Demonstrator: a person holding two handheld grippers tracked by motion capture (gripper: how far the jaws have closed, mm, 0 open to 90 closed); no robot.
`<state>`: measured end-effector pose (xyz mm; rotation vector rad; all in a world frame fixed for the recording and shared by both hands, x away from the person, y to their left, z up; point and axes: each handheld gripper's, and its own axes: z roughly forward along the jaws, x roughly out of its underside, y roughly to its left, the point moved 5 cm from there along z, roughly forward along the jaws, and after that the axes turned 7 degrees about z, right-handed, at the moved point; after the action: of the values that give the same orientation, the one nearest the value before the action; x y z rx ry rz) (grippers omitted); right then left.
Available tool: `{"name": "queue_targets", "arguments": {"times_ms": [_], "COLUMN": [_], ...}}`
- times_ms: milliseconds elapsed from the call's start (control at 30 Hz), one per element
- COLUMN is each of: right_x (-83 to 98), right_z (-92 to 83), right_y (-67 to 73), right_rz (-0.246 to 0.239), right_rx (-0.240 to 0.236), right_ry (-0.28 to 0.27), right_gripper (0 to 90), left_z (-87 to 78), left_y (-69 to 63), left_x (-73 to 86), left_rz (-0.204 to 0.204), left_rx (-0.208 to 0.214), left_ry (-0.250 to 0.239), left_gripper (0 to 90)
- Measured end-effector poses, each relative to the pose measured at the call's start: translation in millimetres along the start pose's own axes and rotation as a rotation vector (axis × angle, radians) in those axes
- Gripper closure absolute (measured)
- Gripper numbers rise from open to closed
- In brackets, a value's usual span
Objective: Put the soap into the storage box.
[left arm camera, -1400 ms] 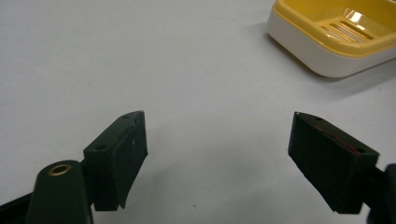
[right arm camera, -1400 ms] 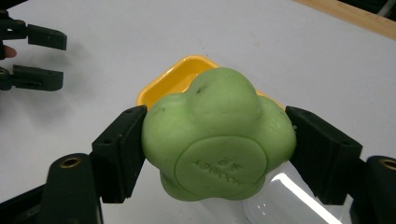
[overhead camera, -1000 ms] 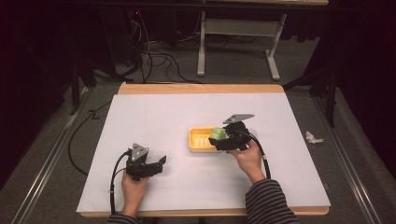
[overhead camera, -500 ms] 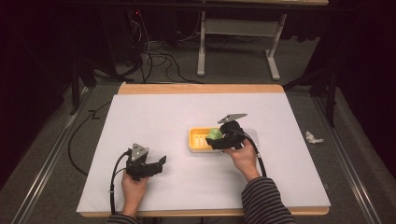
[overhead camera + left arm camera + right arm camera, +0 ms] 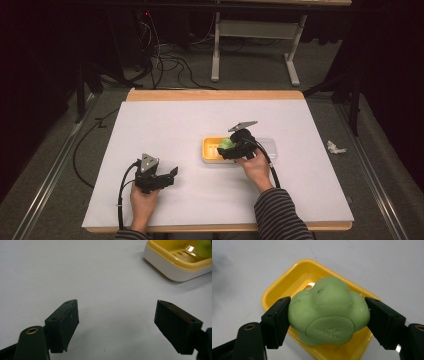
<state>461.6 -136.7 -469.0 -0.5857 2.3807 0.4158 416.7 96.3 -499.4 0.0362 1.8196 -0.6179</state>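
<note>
the right gripper clamps a lumpy green soap between both jaws, over the yellow soap dish; whether the soap touches the dish floor is hard to tell. the left gripper, at the dish's eight o'clock on the white table, is wide open and holds nothing.

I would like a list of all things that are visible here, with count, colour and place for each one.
Lumpy green rubbery toy: one, green, held between the right tool's jaws above the dish.
Yellow plastic soap dish: one, yellow with white base, table centre.
Clear plastic lid: one, transparent, right of the dish.
White table cover: one, white, over the wooden table.
Crumpled paper: one, white, floor at right.
Left tool: black, open, near-left on the table.
Right tool: black, gripping the toy.
</note>
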Motion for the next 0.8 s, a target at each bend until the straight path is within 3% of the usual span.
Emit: {"name": "queue_targets", "arguments": {"times_ms": [467, 600, 767, 800], "right_x": [0.6, 0.7, 0.9, 1.3], "right_z": [12.0, 15.5, 19.8, 20.4], "right_y": [0.5, 6.7, 11.3, 12.8], "right_rz": [-0.017, -0.081, -0.115, -0.104], "right_rx": [0.014, 0.051, 0.084, 0.095], "right_ry": [0.017, 0.014, 0.007, 0.007], "right_gripper": [25.2, 25.0, 24.8, 24.8], "left_z": [0.4, 0.0, 0.7, 0.3], "left_y": [0.1, 0.4, 0.6, 0.6], "left_x": [-0.4, -0.2, -0.6, -0.4], "left_rz": [-0.009, -0.002, -0.011, -0.007], "left_rx": [0.000, -0.002, -0.007, -0.006], "left_ry": [-0.002, -0.003, -0.006, -0.004], "left_gripper": [20.6, 20.6, 20.5, 20.5]}}
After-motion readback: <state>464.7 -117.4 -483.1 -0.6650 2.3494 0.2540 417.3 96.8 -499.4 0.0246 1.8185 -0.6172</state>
